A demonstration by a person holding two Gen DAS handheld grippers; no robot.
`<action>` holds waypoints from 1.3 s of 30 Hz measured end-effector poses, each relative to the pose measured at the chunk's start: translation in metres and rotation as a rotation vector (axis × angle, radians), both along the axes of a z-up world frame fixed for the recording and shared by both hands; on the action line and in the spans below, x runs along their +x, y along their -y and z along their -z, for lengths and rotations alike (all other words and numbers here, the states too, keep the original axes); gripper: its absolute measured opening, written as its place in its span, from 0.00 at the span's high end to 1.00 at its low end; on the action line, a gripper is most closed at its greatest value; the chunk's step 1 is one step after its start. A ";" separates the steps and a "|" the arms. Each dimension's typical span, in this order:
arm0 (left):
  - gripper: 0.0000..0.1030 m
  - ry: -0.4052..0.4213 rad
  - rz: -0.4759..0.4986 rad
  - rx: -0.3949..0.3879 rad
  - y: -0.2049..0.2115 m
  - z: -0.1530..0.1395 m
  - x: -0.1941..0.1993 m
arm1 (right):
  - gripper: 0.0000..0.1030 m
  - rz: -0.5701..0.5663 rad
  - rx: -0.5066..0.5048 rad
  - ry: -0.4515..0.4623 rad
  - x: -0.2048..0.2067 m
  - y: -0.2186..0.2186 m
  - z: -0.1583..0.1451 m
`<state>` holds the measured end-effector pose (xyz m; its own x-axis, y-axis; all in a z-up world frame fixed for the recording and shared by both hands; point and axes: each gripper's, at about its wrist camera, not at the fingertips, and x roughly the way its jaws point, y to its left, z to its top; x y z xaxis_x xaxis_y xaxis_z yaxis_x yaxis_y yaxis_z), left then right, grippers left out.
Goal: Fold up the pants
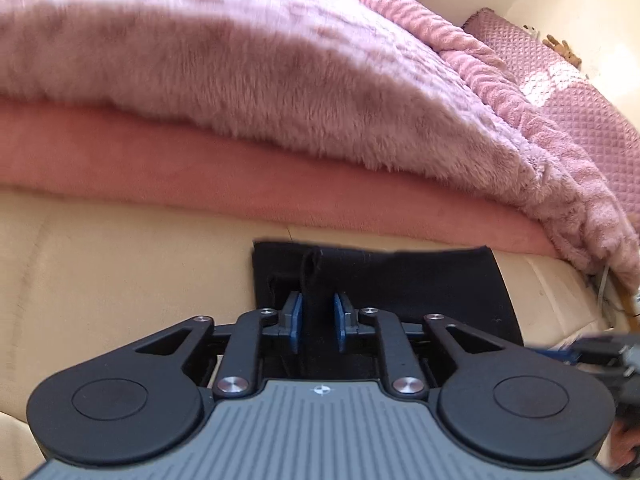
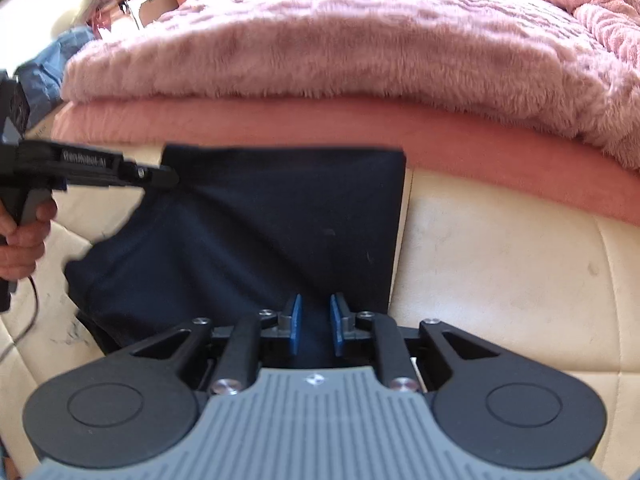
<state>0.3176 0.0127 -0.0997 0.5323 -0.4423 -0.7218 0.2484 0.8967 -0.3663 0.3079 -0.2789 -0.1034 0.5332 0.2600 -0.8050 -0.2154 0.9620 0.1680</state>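
Since the next fold depends on which edge each tool has, I'll start from the tools and go outward. Left gripper is set narrow, with a raised ridge of the pants pinched between its pads, so I'd call that a hold. From its own camera the dark cloth runs off toward 2 to 3 o'clock, so it's sitting on the left side of the bundle.

Right gripper is narrow too, at the near edge close to the right side. There's navy cloth in the gap, but I can't tell if the pads actually bite or just straddle it. From there the pants fill everything from 6 up to 12 o'clock. The other tool comes in at about 10, at the far left corner, with a hand on its grip.

The pants are already a folded rectangle on the couch, with the far edge right up against the pink blanket. The right edge looks straight and the left edge is pulled up slanted.

My guess is the long axis runs 6 to 12 in the right view, but the fisheye makes that iffy. So the far-left corner coming toward 6 looks like the obvious fold.
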 end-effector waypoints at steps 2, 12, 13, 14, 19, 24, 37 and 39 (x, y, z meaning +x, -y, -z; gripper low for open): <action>0.82 0.060 -0.024 0.037 0.003 -0.016 -0.005 | 0.90 0.022 -0.024 0.052 0.006 0.006 -0.010; 0.99 0.056 -0.072 0.042 0.030 0.003 0.000 | 1.00 0.062 -0.041 0.109 0.066 0.008 0.006; 0.99 0.050 -0.077 0.041 0.027 0.008 0.001 | 1.00 0.068 -0.051 0.108 0.070 0.006 0.011; 0.99 0.045 -0.076 0.046 0.026 0.013 -0.001 | 1.00 0.072 -0.050 0.104 0.073 0.006 0.016; 0.95 0.068 -0.051 0.057 0.023 0.021 -0.006 | 1.00 0.096 -0.066 0.096 0.083 0.006 0.039; 0.95 0.072 -0.040 0.084 0.024 0.011 -0.011 | 1.00 0.135 -0.047 0.087 0.083 0.010 0.034; 0.28 0.004 -0.149 -0.005 -0.015 0.003 -0.044 | 0.46 0.327 0.321 -0.024 0.013 0.061 0.016; 0.28 -0.022 -0.161 -0.001 -0.017 0.009 -0.045 | 0.46 0.354 0.367 -0.058 0.007 0.067 0.024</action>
